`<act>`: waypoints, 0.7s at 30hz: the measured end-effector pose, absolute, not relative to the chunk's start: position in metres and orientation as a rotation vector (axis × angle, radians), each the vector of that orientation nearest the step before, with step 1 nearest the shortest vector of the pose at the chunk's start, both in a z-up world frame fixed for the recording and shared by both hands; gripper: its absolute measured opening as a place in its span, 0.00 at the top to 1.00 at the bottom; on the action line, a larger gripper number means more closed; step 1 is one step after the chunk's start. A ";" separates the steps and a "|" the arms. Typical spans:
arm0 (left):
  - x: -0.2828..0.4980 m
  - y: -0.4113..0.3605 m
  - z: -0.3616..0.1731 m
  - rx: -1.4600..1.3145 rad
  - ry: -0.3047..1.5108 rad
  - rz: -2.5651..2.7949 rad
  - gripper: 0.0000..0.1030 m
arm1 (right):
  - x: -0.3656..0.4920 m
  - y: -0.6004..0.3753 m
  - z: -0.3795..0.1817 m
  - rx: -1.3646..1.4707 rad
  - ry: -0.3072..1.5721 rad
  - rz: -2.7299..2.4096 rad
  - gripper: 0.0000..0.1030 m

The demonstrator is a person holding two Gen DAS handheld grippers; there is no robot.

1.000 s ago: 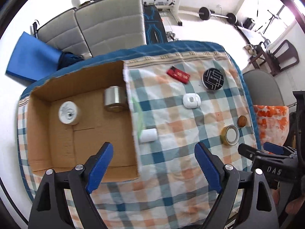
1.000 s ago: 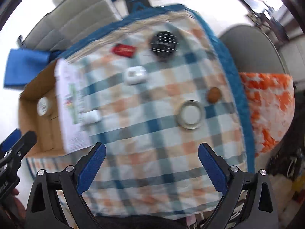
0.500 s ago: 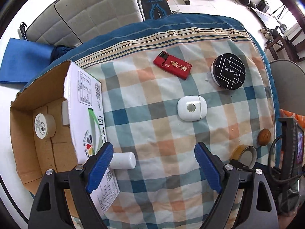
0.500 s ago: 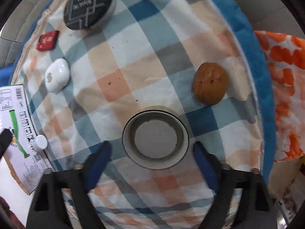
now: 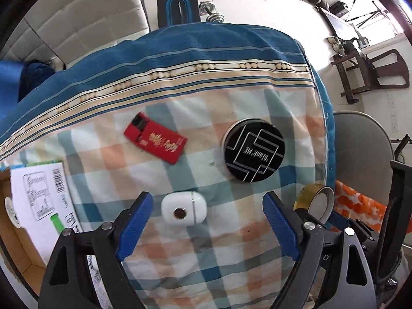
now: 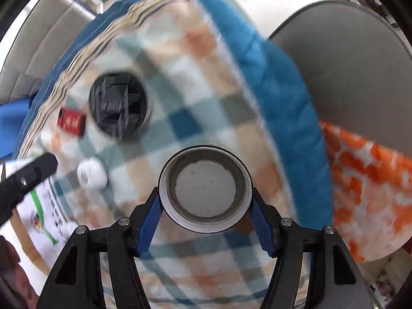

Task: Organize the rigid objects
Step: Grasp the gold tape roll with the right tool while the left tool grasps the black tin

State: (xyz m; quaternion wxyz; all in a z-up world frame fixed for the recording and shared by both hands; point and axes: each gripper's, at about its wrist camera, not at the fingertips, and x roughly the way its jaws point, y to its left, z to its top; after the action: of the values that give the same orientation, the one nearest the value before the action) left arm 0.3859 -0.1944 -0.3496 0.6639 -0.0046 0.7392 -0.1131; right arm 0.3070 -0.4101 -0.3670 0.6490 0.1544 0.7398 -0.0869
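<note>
1. The right gripper (image 6: 204, 221) pinches a round lid (image 6: 204, 188) by its rim, raised off the checked cloth (image 6: 180, 59), likely bound for the cardboard box (image 5: 38, 200).
2. The left gripper (image 5: 208, 225) is spread around a smooth white rounded case (image 5: 183, 211).
3. A glossy red pack (image 5: 155, 139) and a flat black tin (image 5: 253, 153) lie beyond.

The left gripper (image 5: 207, 228) hangs with its jaws spread wide over the checked cloth (image 5: 180, 255) — a white case (image 5: 183, 211) lies between the blue pads (image 5: 135, 225), touching neither. Beyond it sit a red box (image 5: 155, 141) and a black round tin (image 5: 254, 153). A tape roll (image 5: 316, 200) is raised off the cloth at right — the box flap (image 5: 41, 195) shows at left
</note>
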 end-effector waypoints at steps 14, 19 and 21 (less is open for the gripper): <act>0.418 -0.267 -0.420 0.008 1.815 -0.315 0.16 | 0.353 -0.451 -0.394 0.373 1.743 -0.205 0.35; 0.414 -0.273 -0.412 0.102 1.735 -0.321 0.29 | 0.358 -0.441 -0.407 0.357 1.745 -0.194 0.35; 0.410 -0.272 -0.407 0.140 1.713 -0.315 0.29 | 0.362 -0.436 -0.416 0.347 1.743 -0.184 0.35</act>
State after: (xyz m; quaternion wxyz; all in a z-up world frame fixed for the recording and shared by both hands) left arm 0.4098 -0.2719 -0.4065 0.6419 0.0616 0.7517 -0.1382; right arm 0.3621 -0.4361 -0.4159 0.6269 0.1513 0.7600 -0.0803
